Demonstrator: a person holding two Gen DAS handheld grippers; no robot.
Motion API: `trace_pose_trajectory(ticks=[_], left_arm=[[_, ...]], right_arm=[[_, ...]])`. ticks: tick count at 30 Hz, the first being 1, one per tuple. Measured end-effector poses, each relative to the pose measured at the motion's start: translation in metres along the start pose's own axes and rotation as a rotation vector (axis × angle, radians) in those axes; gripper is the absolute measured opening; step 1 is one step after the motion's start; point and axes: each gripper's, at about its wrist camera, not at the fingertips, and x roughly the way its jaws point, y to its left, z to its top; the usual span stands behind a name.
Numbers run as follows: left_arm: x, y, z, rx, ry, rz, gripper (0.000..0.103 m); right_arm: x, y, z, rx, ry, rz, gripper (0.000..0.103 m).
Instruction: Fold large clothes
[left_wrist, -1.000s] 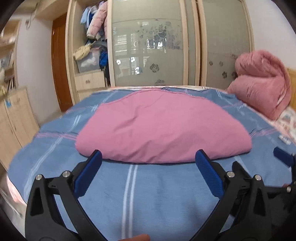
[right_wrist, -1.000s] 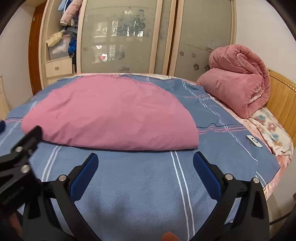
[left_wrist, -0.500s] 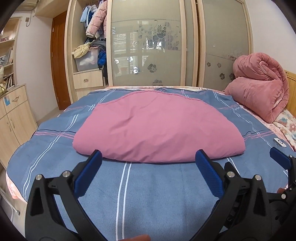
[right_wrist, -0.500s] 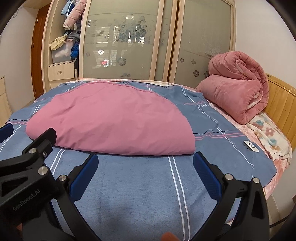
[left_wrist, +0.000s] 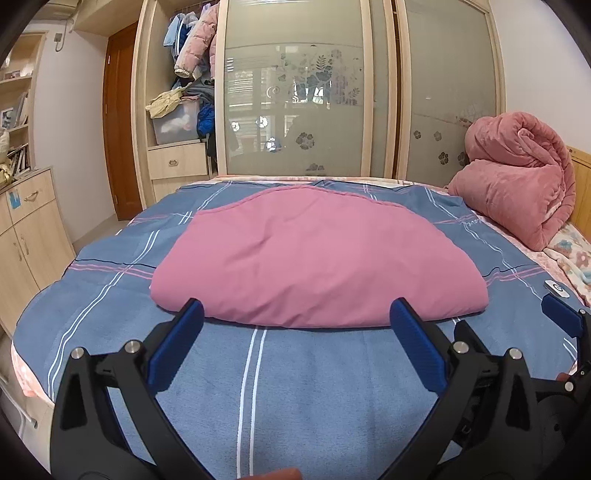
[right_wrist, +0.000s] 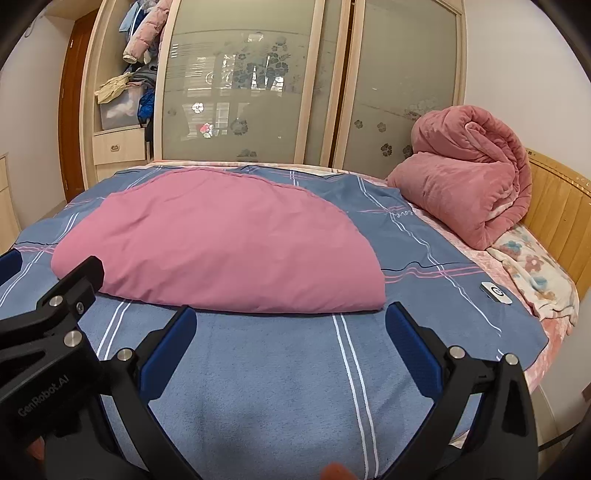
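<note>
Bed sheet (left_wrist: 295, 387) under folded pink garment (left_wrist: 317, 258), wardrobe (left_wrist: 332, 92) behind.

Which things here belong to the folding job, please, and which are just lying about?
Job: pink garment, folded on the bed; left gripper and right gripper, both open, holding nothing.
Lying about: rolled pink quilt, small white device, wardrobe clothes.
</note>
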Motion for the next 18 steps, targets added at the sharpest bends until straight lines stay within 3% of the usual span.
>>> trace_pose_trajectory(ticks=[18], left_arm=[[-0.0064,0.0032,0.0037,-0.011,-0.018,-0.005,0.101]], right_arm=[[-0.0083,-0.0040,0.0042,0.019,-0.025,-0.033,0.102]])
